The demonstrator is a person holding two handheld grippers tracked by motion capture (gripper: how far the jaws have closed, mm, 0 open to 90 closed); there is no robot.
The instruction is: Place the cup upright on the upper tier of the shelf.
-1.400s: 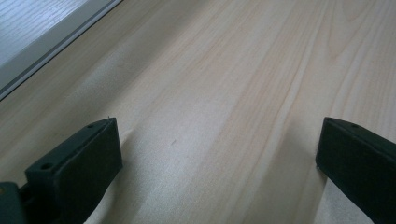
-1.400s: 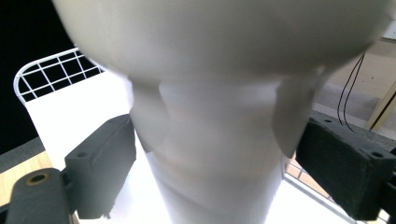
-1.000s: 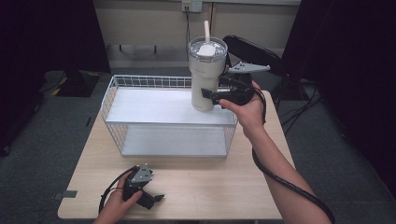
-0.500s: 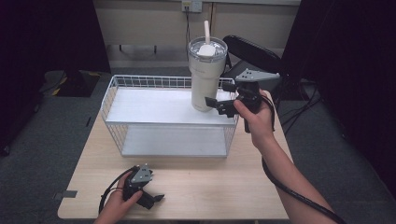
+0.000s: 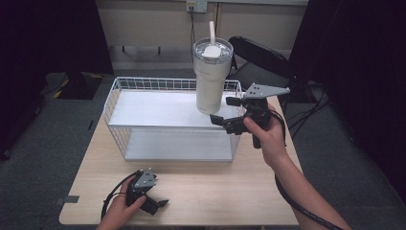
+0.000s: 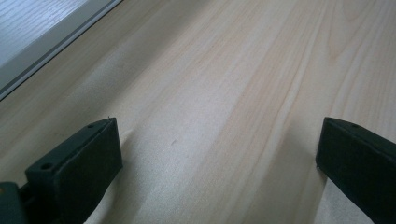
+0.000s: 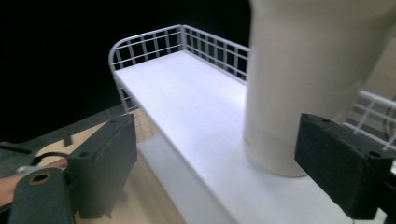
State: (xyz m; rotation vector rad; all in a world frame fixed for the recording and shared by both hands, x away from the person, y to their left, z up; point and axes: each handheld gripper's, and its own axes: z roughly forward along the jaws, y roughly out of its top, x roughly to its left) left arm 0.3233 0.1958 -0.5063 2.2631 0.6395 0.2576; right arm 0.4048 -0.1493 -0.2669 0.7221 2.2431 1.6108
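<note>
Wooden table (image 5: 215,191): light grain, bare across its front half.

White wire basket (image 5: 143,91): sits on the rear half of the table and spans most of its width. A flat white shelf runs along its far side, and a lower white floor lies nearer the person. Its near wire wall stands between the left gripper and the shelf.

Black folding chair (image 5: 258,52): on the floor behind the table's far right corner, with cables trailing on the carpet beside it.

Cream tumbler (image 5: 210,72): upright on the basket's shelf at its right end, with a clear lid and a white straw (image 5: 211,31). In the right gripper view it stands directly ahead, nearer the right-hand jaw.

Right gripper (image 5: 230,111): held in the person's right hand at the basket's right end, level with the tumbler's base. Jaws spread wide and empty, apart from the tumbler wall.

Left gripper (image 5: 157,205): held low at the table's front left, well apart from the basket. Jaws wide apart over bare wood, nothing between them.
</note>
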